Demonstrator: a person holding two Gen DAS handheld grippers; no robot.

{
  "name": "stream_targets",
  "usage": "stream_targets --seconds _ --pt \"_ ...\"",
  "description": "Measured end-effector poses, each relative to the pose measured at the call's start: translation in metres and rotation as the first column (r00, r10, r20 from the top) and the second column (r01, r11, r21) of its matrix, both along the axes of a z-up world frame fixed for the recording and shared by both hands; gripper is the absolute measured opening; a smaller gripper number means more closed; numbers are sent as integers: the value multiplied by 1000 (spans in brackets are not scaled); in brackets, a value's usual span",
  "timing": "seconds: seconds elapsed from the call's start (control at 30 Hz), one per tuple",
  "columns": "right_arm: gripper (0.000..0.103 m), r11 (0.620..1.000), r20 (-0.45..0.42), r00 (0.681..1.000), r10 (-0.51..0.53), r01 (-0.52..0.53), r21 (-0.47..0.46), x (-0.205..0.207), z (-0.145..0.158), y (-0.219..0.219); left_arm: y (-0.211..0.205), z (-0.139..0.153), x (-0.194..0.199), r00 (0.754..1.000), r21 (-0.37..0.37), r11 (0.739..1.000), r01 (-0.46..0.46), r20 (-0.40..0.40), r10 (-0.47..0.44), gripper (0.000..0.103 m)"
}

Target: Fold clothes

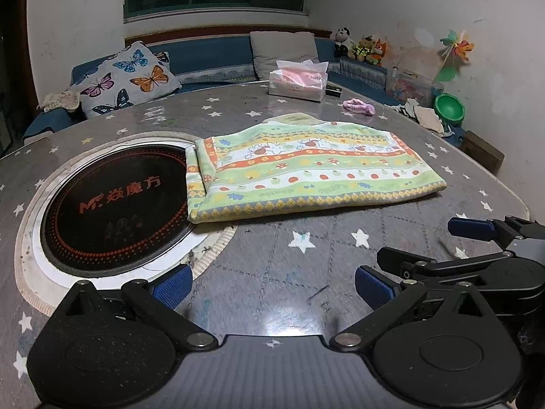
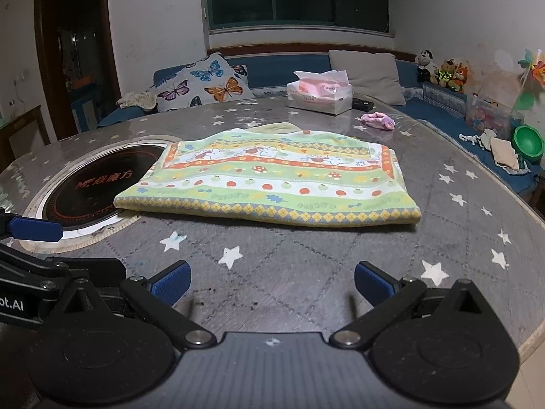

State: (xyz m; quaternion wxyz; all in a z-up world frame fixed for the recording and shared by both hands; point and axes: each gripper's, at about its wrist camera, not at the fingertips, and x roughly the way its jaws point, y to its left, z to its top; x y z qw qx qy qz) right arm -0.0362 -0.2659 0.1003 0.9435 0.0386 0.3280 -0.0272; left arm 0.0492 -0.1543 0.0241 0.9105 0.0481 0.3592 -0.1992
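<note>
A folded, striped green, orange and white cloth with fruit and rabbit prints [image 1: 306,170] lies flat on the grey star-patterned table [image 1: 306,272]. It also shows in the right wrist view [image 2: 272,184]. Its left edge overlaps the round black cooktop [image 1: 112,204] set in the table. My left gripper [image 1: 272,288] is open and empty, above the table on the near side of the cloth. My right gripper [image 2: 272,284] is open and empty too. The right gripper shows at the right edge of the left wrist view [image 1: 425,242].
A tissue box [image 1: 298,81] and a small pink cloth [image 1: 357,106] sit at the table's far side. A blue sofa with a butterfly cushion [image 1: 126,78] and a grey cushion [image 1: 286,51] runs behind. Plush toys [image 1: 361,47] and a green bowl [image 1: 449,107] are at the right.
</note>
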Motion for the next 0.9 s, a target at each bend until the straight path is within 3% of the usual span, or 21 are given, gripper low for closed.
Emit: stream_targets --seconds 0.9 --pt "103 999 31 999 -39 40 -10 -23 14 7 3 19 -29 997 34 998 -52 59 50 103"
